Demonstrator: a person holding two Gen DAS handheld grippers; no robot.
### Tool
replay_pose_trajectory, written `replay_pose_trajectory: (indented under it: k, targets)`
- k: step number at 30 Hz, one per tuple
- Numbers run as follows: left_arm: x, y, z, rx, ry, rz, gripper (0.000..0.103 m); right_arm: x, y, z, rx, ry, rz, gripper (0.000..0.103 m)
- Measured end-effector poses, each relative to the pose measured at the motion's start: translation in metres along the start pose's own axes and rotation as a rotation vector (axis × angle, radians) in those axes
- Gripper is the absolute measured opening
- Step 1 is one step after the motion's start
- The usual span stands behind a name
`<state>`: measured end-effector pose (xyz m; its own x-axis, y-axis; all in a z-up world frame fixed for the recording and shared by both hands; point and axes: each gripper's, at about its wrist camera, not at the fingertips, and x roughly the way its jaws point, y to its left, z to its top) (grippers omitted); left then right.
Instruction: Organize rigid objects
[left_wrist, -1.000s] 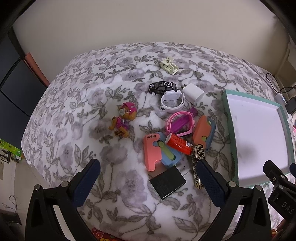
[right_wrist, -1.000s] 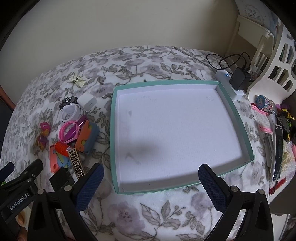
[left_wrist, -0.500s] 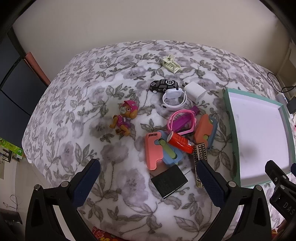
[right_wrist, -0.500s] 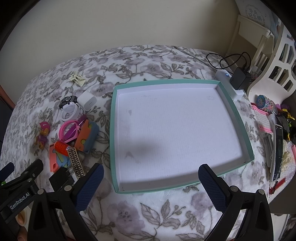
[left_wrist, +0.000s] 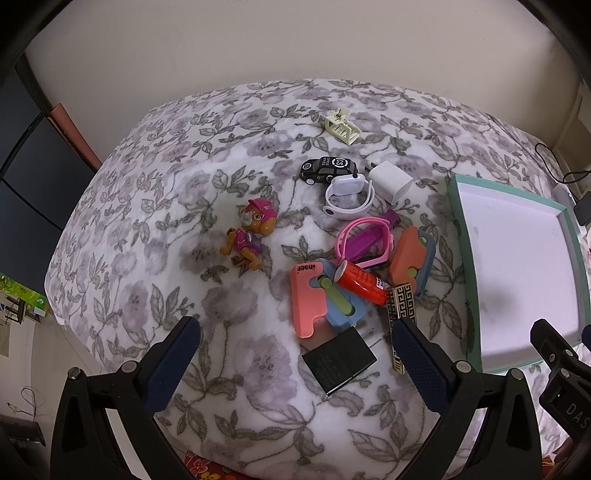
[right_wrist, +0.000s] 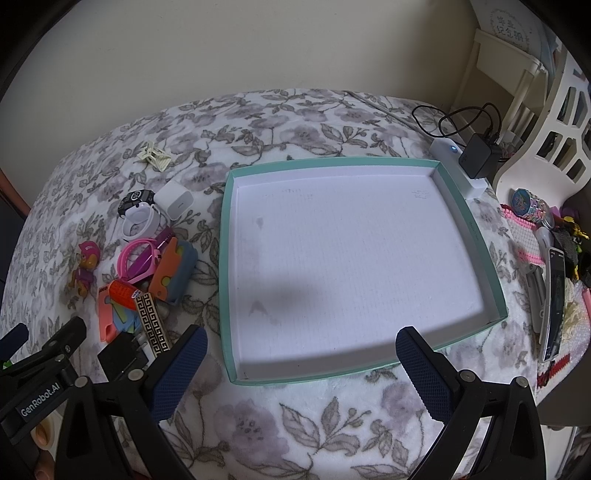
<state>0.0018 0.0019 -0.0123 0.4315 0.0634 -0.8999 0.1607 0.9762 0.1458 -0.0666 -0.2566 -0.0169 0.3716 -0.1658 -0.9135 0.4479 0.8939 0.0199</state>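
A pile of small objects lies on the flowered blanket (left_wrist: 155, 206): a pink puppy figure (left_wrist: 249, 230), a black toy car (left_wrist: 328, 169), a white watch (left_wrist: 347, 197), a white charger cube (left_wrist: 390, 181), a pink band (left_wrist: 364, 242), a red tube (left_wrist: 360, 282), a salmon case (left_wrist: 308, 301), a black pad (left_wrist: 338, 360) and a cream hair clip (left_wrist: 340, 125). My left gripper (left_wrist: 295, 350) is open above the pile's near edge. My right gripper (right_wrist: 301, 362) is open over the near rim of the teal-rimmed white tray (right_wrist: 469, 218), which is empty.
A white power strip with a black adapter (right_wrist: 478, 157) and cables sits past the tray's far right corner. Toys, a pink bead string and a remote (right_wrist: 554, 302) lie along the right edge. A wall runs behind the bed.
The left gripper's view has drifted slightly; the pile and tray sit a little further right and lower in it. The right gripper has barely moved. Both stay open.
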Motion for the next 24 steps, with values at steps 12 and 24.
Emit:
replay_pose_trajectory:
  k: [12, 24]
  targets:
    - [0.0000, -0.0004, 0.0001, -0.001, 0.001, 0.000, 0.103, 0.0000, 0.0005, 0.0011, 0.001, 0.002, -0.001, 0.103]
    - [0.0017, 0.0044, -0.0010, -0.015, 0.004, -0.014, 0.103, -0.0020, 0.0055, -0.0020, -0.008, -0.022, 0.029, 0.103]
